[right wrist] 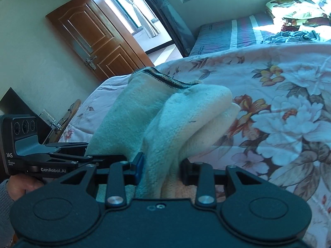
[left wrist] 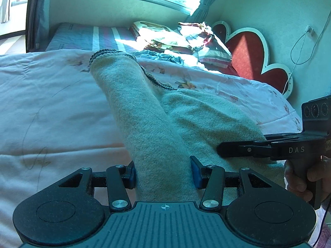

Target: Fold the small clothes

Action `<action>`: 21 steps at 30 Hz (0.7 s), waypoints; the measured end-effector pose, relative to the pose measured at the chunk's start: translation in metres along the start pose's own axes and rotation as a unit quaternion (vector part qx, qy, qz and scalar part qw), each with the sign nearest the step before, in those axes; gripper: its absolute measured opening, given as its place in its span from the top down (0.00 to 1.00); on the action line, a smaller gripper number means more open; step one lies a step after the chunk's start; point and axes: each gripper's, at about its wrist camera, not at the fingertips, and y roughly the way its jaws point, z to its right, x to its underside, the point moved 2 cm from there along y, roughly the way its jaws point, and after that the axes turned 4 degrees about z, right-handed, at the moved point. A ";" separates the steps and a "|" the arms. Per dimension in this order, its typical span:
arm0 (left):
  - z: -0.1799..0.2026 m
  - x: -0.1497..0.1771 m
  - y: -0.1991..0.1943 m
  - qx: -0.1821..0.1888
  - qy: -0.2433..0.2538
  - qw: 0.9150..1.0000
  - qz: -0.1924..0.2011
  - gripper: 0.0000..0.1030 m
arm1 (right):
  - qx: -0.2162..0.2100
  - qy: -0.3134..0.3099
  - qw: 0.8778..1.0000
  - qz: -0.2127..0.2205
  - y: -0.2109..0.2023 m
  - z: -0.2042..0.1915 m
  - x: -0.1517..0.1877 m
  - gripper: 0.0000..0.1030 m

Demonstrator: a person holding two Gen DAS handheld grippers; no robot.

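Note:
A cream knitted garment (left wrist: 153, 124) with a dark striped hem lies on the floral pink quilt (left wrist: 51, 95). It runs away from both grippers in two thick folds. My left gripper (left wrist: 163, 175) has its blue-padded fingers on either side of the left fold and grips it. My right gripper (right wrist: 161, 169) is shut on the right fold of the same garment (right wrist: 178, 111). The right gripper shows in the left wrist view (left wrist: 223, 148), pressed against the cloth. The left gripper shows in the right wrist view (right wrist: 86, 157) beside the garment.
The quilt (right wrist: 269, 103) covers the near bed. Behind it lie a striped mattress (left wrist: 86, 37), a heap of bedding (left wrist: 186, 39) and a red heart-shaped headboard (left wrist: 248, 51). A brown door (right wrist: 93, 41) stands open at the left. A cable (left wrist: 300, 47) hangs on the wall.

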 end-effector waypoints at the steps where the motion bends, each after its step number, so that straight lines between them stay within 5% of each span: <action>1: -0.009 0.006 -0.002 0.001 -0.007 1.000 -0.003 0.52 | -0.001 0.001 1.000 -0.004 0.006 -0.003 0.003 0.67; 10: -0.051 0.049 0.006 0.018 -0.052 0.998 -0.018 0.51 | 0.011 0.054 0.998 -0.038 0.039 -0.001 0.047 0.66; 14: -0.060 0.063 0.013 0.015 -0.079 0.997 0.008 0.32 | -0.007 0.110 0.994 -0.024 0.038 0.019 0.059 0.65; 16: -0.061 0.066 0.011 0.019 -0.084 0.996 0.021 0.32 | -0.010 0.121 0.992 -0.020 0.037 0.021 0.060 0.65; 20: -0.066 0.063 -0.025 -0.017 -0.077 0.995 0.059 0.28 | 0.030 0.102 0.994 -0.003 0.012 0.016 0.051 0.27; 21: -0.066 0.060 -0.037 -0.034 -0.072 0.994 0.076 0.28 | 0.048 0.088 0.995 0.023 -0.003 0.014 0.047 0.32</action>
